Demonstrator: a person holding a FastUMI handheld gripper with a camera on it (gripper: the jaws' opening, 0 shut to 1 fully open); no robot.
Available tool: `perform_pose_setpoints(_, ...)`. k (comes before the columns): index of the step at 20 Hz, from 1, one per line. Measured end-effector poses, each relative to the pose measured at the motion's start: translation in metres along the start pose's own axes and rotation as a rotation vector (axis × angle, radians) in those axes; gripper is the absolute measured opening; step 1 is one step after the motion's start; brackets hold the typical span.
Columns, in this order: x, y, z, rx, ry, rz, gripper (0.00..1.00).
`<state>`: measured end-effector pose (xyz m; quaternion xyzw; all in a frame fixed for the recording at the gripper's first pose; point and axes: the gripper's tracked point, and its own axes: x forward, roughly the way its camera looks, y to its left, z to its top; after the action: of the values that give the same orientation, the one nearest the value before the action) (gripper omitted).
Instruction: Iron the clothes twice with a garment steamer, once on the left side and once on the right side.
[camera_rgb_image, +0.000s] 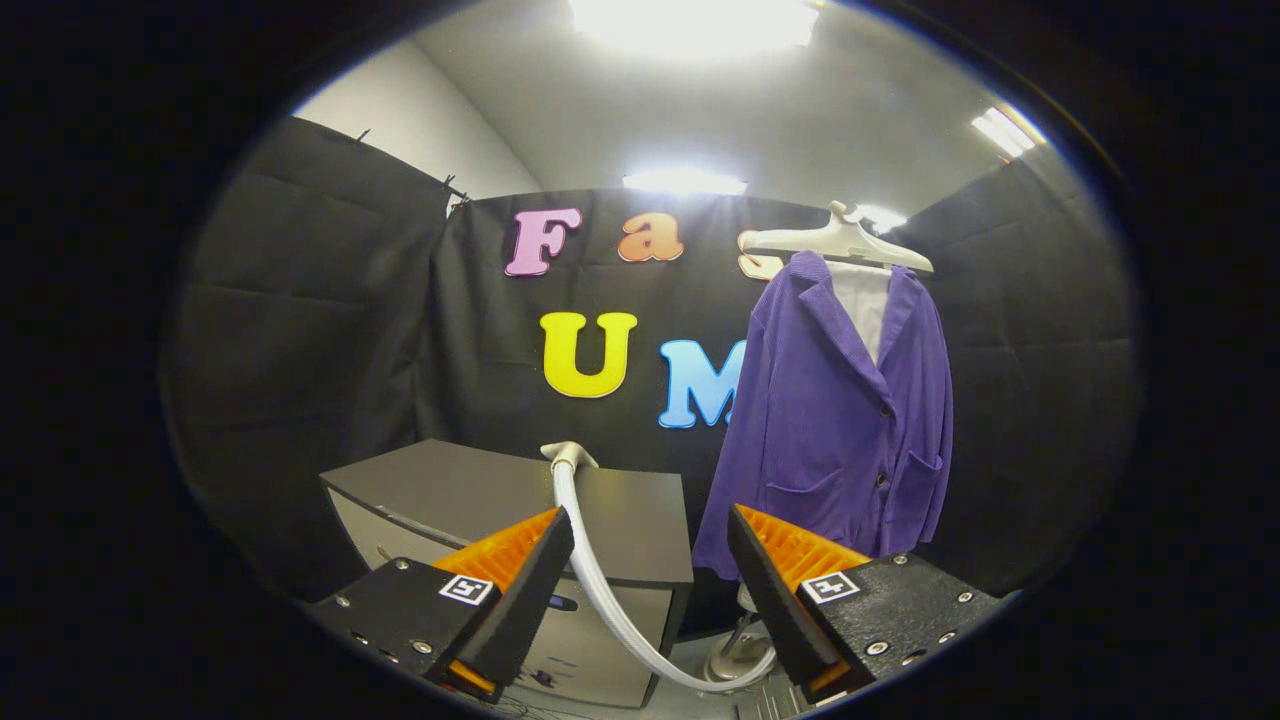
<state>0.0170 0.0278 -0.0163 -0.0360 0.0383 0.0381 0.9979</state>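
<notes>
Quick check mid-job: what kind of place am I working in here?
Likely a staged recording booth, not a home: black cloth walls, a purple jacket on a white hanger, and a steamer head with its hose lying on a grey cabinet. The gripper is open, empty.

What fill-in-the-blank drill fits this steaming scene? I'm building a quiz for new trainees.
1. The purple jacket hangs on a white ____.
2. The steamer head rests on top of the grey ____.
3. The white hose runs down between the fingers of the gripper, which is ____ and holds nothing.
4. The jacket hangs beyond the gripper, beside the cabinet, in front of the ____ cloth wall.

Missing words: hanger; cabinet; open; black
</notes>
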Motion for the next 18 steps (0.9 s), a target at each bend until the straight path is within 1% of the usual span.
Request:
perform_pose_setpoints(3,-0.004,0.01,0.012,0.0,-0.003,0.05,0.95)
perform_pose_setpoints(5,-0.005,0.015,0.008,-0.025,0.019,0.074,0.95)
perform_pose_setpoints(9,-0.001,0.039,0.016,-0.042,0.041,0.161,0.95)
perform_pose_setpoints(10,0.003,0.048,0.018,-0.025,0.05,0.193,0.95)
perform_pose_setpoints(11,0.007,0.065,0.019,0.011,0.068,0.257,0.95)
perform_pose_setpoints(12,0.012,0.085,0.02,0.058,0.086,0.338,0.95)
perform_pose_setpoints(13,0.02,0.101,0.025,0.103,0.096,0.395,0.95)
perform_pose_setpoints(14,0.035,0.108,0.034,0.138,0.097,0.408,0.95)
perform_pose_setpoints(15,0.05,0.107,0.041,0.153,0.092,0.393,0.95)
perform_pose_setpoints(18,0.097,0.097,0.055,0.143,0.067,0.298,0.95)
